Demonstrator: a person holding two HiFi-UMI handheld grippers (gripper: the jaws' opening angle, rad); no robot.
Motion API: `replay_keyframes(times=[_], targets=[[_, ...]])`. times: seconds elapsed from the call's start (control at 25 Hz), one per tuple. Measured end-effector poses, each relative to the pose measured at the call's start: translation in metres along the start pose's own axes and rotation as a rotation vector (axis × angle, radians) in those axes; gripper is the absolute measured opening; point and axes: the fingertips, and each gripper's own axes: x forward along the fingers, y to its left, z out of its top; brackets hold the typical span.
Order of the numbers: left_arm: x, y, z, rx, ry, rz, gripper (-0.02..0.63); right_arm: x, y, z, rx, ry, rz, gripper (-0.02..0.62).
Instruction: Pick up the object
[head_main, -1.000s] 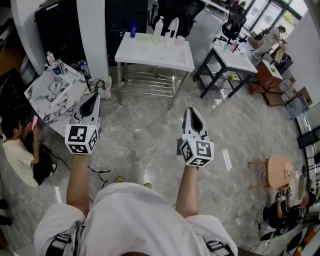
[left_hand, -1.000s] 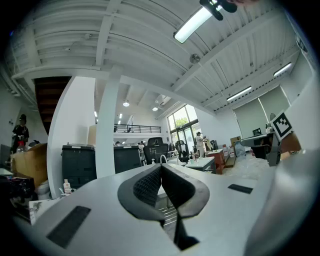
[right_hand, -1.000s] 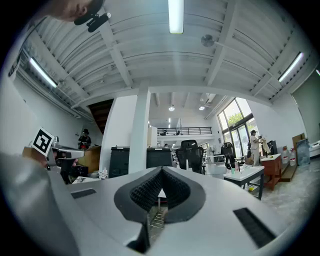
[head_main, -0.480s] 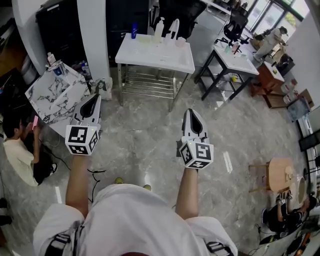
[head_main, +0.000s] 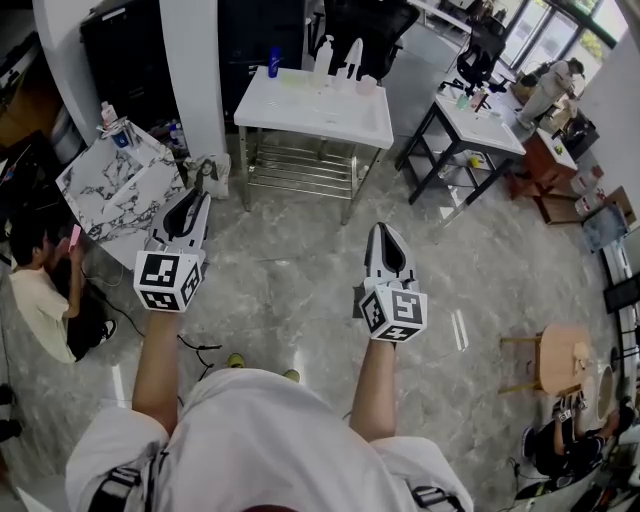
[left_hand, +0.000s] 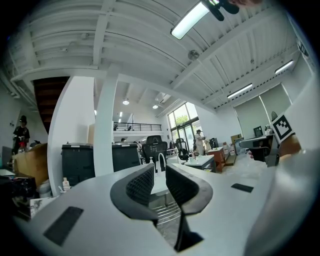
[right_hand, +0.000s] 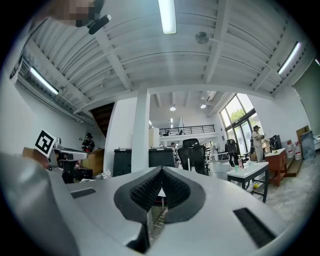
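A white table (head_main: 318, 112) stands ahead on the grey stone floor, some way beyond both grippers. On its far edge are a blue bottle (head_main: 274, 62), white bottles (head_main: 322, 50) and a small cup (head_main: 366, 83). My left gripper (head_main: 197, 193) is held in the air at the left. Its jaws stand a narrow gap apart with nothing between them, as the left gripper view (left_hand: 160, 172) shows. My right gripper (head_main: 385, 231) hovers at the right, empty, and in the right gripper view (right_hand: 161, 176) its pads meet at the tips.
A white column (head_main: 190, 70) and black cabinets (head_main: 120, 50) rise at the back left. A marble-topped table (head_main: 115, 185) and a seated person (head_main: 35, 290) are at the left. A black-legged white table (head_main: 478, 118) and a wooden stool (head_main: 560, 350) are at the right.
The white table and the floor have slid slightly down and right in the head view. Both grippers keep the same pose, and the left one sits a little lower in the frame.
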Motion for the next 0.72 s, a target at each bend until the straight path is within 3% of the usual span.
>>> replay_keyframes(times=[0.72], targets=[[0.011, -0.039, -0.018, -0.015, 0.029, 0.035, 0.074, -0.005, -0.026, -0.022, 0.019, 0.026, 0.082, 0.006]])
